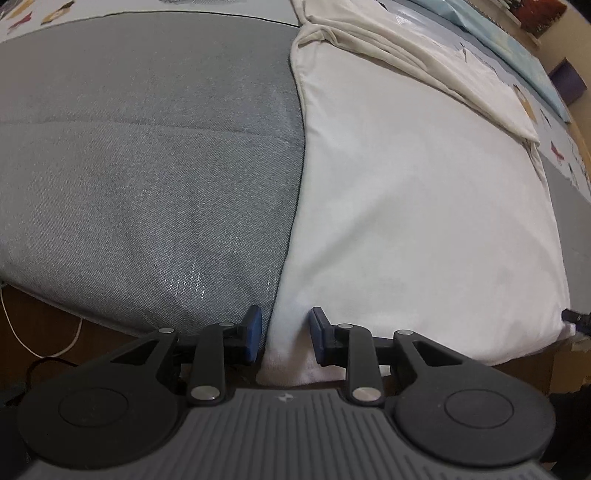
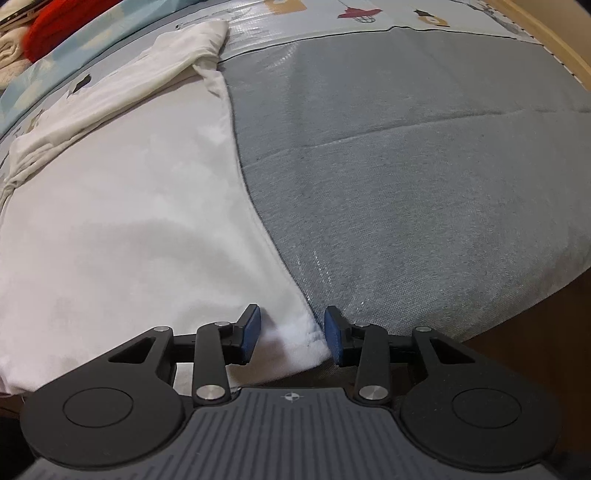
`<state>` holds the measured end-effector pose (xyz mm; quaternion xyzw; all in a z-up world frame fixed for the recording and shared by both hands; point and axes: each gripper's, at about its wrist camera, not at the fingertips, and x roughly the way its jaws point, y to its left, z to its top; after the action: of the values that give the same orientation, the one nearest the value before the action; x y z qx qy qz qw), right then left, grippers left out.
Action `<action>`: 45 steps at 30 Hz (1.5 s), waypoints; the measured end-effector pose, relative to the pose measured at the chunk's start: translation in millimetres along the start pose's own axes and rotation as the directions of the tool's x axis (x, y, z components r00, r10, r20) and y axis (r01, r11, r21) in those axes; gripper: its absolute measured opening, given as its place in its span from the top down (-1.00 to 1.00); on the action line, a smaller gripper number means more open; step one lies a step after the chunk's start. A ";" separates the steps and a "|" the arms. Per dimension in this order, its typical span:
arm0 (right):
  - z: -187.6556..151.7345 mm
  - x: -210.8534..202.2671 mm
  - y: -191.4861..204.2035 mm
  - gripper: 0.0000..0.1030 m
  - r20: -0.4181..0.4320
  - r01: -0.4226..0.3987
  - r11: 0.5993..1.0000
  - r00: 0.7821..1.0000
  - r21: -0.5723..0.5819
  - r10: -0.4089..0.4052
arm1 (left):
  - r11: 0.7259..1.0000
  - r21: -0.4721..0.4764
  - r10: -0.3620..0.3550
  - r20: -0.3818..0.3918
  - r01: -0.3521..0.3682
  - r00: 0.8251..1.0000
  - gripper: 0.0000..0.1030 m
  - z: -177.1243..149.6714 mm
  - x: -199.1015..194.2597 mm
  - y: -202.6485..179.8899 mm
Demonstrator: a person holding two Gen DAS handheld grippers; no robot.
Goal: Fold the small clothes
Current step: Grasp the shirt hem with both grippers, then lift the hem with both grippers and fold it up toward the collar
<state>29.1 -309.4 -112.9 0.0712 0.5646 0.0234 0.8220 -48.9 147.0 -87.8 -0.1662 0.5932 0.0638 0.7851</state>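
The blue-padded fingers (image 1: 253,332) of the left gripper (image 1: 286,334) stand apart, one on each side of the near left corner of the white garment (image 1: 406,221), with the cloth lying loose in the gap and neither pad pressing it. The right gripper (image 2: 291,336) is likewise spread open, its fingers (image 2: 334,339) straddling the near right corner of the same white garment (image 2: 122,236), whose stitched hem shows between the pads; nothing is gripped.

The garment lies flat on a grey mat (image 1: 147,166), its near edge reaching the mat's near edge. At its far end the cloth is bunched and folded over into a rumpled band. In the left wrist view the garment fills the right half and the grey mat the left; in the right wrist view it is the reverse. Beyond the mat lies a printed sheet (image 2: 369,14) with small cartoon figures. A red item (image 2: 55,22) sits at the far left of the right wrist view. A white cable (image 1: 44,343) hangs below the mat's near left edge.
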 end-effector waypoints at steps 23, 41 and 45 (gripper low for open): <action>-5.0 -4.8 3.4 0.82 -0.020 -0.071 0.997 0.997 -0.014 0.071 | 0.998 0.062 0.026 -0.014 -0.025 1.000 0.86 -6.0 5.8 -8.5; -0.8 -157.0 -17.9 0.87 0.230 -0.313 0.949 0.921 -0.042 0.314 | 0.956 0.114 -0.288 0.175 0.271 0.942 0.93 -13.5 -122.8 4.4; -14.3 -178.2 -34.8 0.87 0.221 -0.330 0.943 0.918 -0.039 0.330 | 0.946 0.145 -0.319 0.237 0.291 0.918 0.93 -28.9 -148.9 13.5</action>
<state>-50.1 -363.7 41.9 0.1670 0.4481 0.1538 0.8647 -122.1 164.3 44.6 -0.2047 0.4555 -0.0703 0.8636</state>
